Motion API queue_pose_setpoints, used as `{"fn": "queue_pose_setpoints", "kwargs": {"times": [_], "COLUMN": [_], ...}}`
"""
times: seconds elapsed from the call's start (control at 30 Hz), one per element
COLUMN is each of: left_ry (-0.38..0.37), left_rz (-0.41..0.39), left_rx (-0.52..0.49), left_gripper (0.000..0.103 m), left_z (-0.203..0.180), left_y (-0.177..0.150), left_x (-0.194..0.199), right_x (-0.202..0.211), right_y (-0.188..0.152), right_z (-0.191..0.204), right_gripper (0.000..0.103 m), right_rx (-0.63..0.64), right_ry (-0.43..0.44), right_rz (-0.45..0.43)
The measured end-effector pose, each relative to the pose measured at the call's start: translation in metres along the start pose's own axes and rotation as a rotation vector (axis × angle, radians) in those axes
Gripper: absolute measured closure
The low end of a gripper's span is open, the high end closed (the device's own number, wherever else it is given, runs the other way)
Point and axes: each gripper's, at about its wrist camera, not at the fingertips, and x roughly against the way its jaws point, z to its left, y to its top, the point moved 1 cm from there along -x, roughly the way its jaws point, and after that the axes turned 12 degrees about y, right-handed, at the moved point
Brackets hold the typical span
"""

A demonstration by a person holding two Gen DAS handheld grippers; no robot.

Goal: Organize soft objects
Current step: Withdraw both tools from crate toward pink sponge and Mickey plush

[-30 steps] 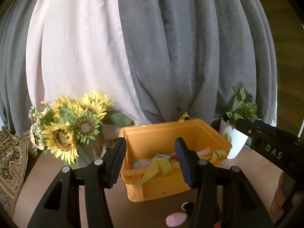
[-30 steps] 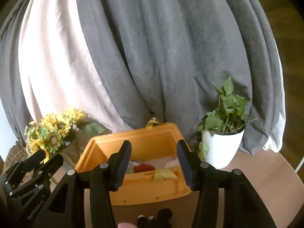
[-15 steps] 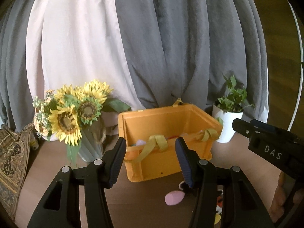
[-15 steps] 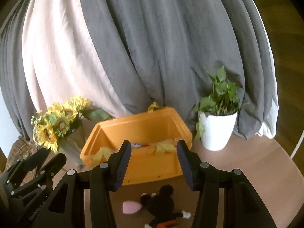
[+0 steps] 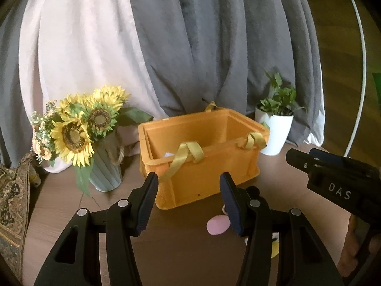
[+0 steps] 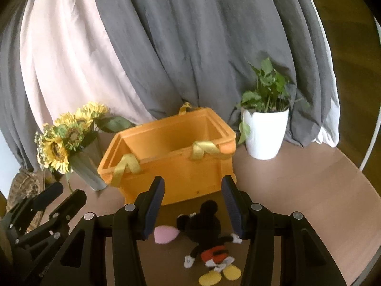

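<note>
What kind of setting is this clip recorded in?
Likely a staged home-style set, not a lived-in room: a round wooden table backed by draped curtains, dressed with a sunflower vase, a potted plant and an orange bin.

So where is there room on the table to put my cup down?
Bare table lies right of the orange bin, in front of the white plant pot. It is crowded in front of the bin, where the mouse toy and pink piece lie.
</note>
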Motion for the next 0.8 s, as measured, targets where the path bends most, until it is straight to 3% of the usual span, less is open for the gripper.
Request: {"fn": "queue_pose_setpoints", "kwargs": {"times": [0.8], "left_ry": [-0.166], "left_rz": [0.090], "left_rx": [-0.159], "left_gripper": [0.050], "left_z": [-0.030], "left_y": [-0.048], "left_x": [-0.051], "right_x": [-0.021], "right_y": [-0.069], "right_z": [-0.019], "right_gripper": [0.052], "right_rx": [-0.100], "right_ry": [-0.107], "right_rz": [0.138]}}
